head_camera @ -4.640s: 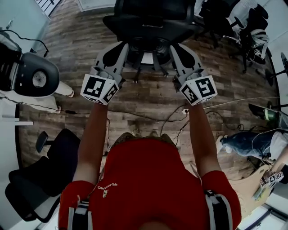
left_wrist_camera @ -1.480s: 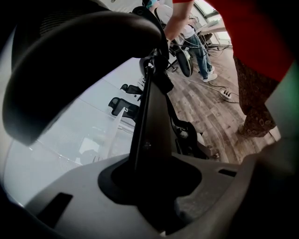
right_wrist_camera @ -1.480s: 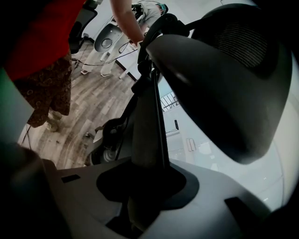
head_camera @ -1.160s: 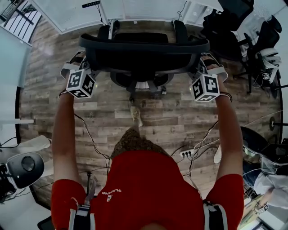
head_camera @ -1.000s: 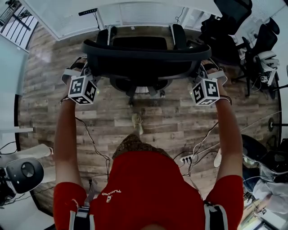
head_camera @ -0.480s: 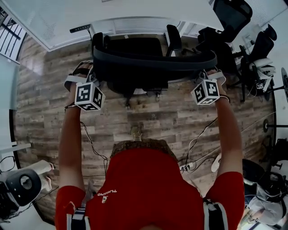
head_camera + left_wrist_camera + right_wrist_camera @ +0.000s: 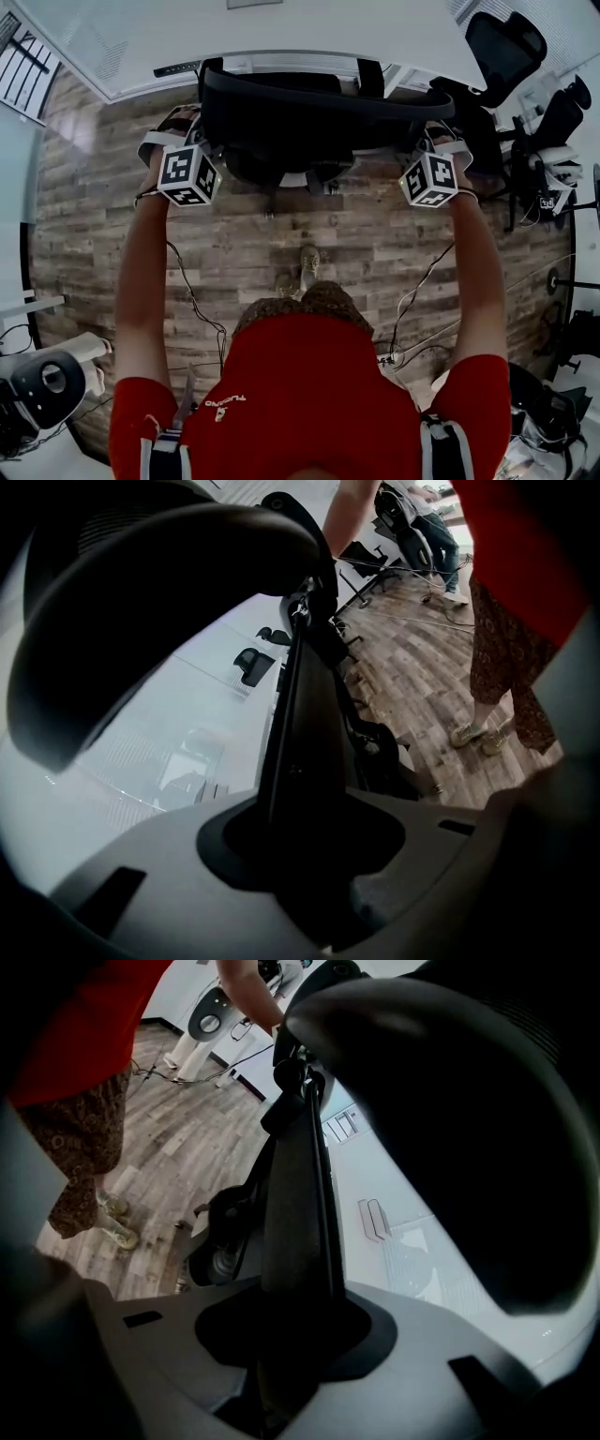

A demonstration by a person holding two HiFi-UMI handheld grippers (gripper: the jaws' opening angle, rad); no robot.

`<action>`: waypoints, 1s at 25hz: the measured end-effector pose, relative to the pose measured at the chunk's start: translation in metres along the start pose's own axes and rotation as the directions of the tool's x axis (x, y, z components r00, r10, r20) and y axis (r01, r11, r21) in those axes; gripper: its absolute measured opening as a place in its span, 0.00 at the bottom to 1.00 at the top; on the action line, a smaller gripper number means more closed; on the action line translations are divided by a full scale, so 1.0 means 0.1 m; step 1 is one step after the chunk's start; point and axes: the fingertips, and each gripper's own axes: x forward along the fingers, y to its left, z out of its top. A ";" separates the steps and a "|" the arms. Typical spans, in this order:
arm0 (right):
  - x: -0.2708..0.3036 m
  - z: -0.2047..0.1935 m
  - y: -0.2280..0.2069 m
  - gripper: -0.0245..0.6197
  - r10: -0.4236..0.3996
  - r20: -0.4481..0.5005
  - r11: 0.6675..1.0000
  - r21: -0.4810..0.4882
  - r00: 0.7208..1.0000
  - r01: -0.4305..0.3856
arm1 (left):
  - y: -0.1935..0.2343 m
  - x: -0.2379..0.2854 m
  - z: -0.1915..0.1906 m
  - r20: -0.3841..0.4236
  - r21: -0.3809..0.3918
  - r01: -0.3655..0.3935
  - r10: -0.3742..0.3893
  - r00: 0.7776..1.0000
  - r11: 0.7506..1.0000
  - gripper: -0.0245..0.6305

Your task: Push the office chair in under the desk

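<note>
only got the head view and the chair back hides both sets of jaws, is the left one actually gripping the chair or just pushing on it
observer: gripping. In the left gripper view the left gripper has its jaws closed on a dark side bar of the office chair, which runs up from between them to the curved top rim.
operator: ok and the right, same hold
observer: yes. In the right gripper view the right gripper has its jaws clamped on the matching bar on the other side, and the bar sits deep in the notch between them.
</note>
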 end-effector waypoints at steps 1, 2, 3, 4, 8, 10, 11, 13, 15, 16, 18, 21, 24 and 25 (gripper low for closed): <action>0.06 -0.03 -0.05 0.23 0.002 0.000 1.000 0.000 1.000 -0.002 | 0.05 0.05 -0.02 -0.001 0.000 -0.002 0.002 1.000 1.000 0.24; 0.12 -0.05 -0.09 0.23 0.005 -0.001 1.000 0.000 1.000 -0.005 | 0.10 0.11 -0.05 -0.003 -0.001 -0.003 0.003 1.000 1.000 0.24; 0.18 -0.08 -0.14 0.23 0.008 -0.002 1.000 0.000 1.000 -0.008 | 0.15 0.16 -0.07 -0.005 -0.002 -0.004 0.004 1.000 1.000 0.24; 0.24 -0.11 -0.19 0.23 0.012 -0.003 1.000 0.001 1.000 -0.012 | 0.20 0.21 -0.09 -0.008 -0.003 -0.004 0.004 1.000 1.000 0.24; 0.47 -0.21 -0.39 0.23 0.021 -0.002 1.000 -0.001 1.000 -0.021 | 0.39 0.42 -0.19 -0.020 -0.010 0.000 0.000 1.000 1.000 0.24; 0.58 -0.24 -0.48 0.23 0.021 0.001 1.000 -0.003 1.000 -0.021 | 0.49 0.52 -0.25 -0.024 -0.015 0.002 -0.002 1.000 1.000 0.25; 0.64 -0.26 -0.53 0.23 0.021 0.003 1.000 -0.004 1.000 -0.021 | 0.53 0.57 -0.28 -0.026 -0.017 0.002 -0.002 1.000 1.000 0.25; 0.72 -0.30 -0.61 0.23 0.022 0.004 1.000 -0.005 1.000 -0.022 | 0.61 0.66 -0.33 -0.029 -0.021 0.001 -0.002 1.000 1.000 0.25; 0.80 -0.33 -0.69 0.23 0.025 0.000 1.000 -0.001 1.000 -0.025 | 0.69 0.75 -0.37 -0.033 -0.024 0.003 -0.004 0.999 1.000 0.25; 0.84 -0.34 -0.74 0.23 0.027 -0.003 1.000 0.001 1.000 -0.027 | 0.73 0.79 -0.39 -0.036 -0.026 0.005 -0.006 0.999 1.000 0.25; 0.94 -0.38 -0.81 0.23 0.030 -0.002 1.000 0.000 1.000 -0.030 | 0.79 0.87 -0.44 -0.040 -0.030 0.007 -0.008 0.999 1.000 0.25; 1.07 -0.44 -0.89 0.23 0.030 0.006 1.000 -0.007 1.000 -0.029 | 0.88 0.99 -0.49 -0.044 -0.034 0.009 -0.011 0.999 0.999 0.25; 1.17 -0.47 -0.98 0.23 0.030 0.011 0.999 -0.010 0.999 -0.030 | 0.96 1.07 -0.54 -0.047 -0.034 0.011 -0.013 0.999 0.999 0.25; 1.19 -0.47 -1.00 0.23 0.029 0.012 1.000 -0.011 0.999 -0.029 | 0.99 1.09 -0.56 -0.047 -0.035 0.010 -0.012 0.999 0.999 0.25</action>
